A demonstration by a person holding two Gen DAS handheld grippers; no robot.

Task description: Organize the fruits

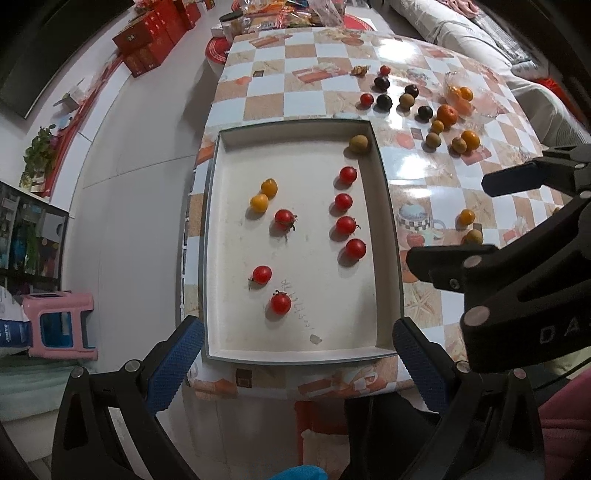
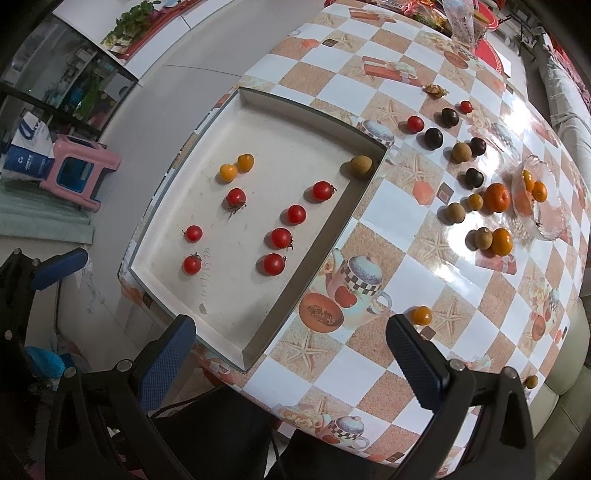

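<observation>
A shallow white tray (image 1: 295, 354) (image 2: 207, 295) lies on the checkered table. It holds several red cherry tomatoes (image 1: 345, 225) (image 2: 281, 237), two yellow tomatoes (image 1: 259, 202) (image 2: 228, 172) and a brown longan (image 1: 359, 143) (image 2: 361, 164) in its far right corner. More fruit lies loose on the table beyond: dark plums (image 1: 384, 101) (image 2: 433, 138), longans, an orange (image 1: 447, 115) (image 2: 497, 198) and a yellow tomato (image 2: 422, 315) (image 1: 466, 217). My left gripper (image 1: 297, 365) is open and empty over the tray's near edge. My right gripper (image 2: 291, 365) is open and empty, just short of the yellow tomato.
A glass bowl (image 2: 546, 218) (image 1: 480, 107) with small oranges stands at the table's far right. A pink stool (image 1: 59, 325) (image 2: 79, 166) stands on the floor left of the table. Red boxes (image 1: 147, 40) are stacked farther back. Snack packets (image 1: 280, 14) crowd the far table end.
</observation>
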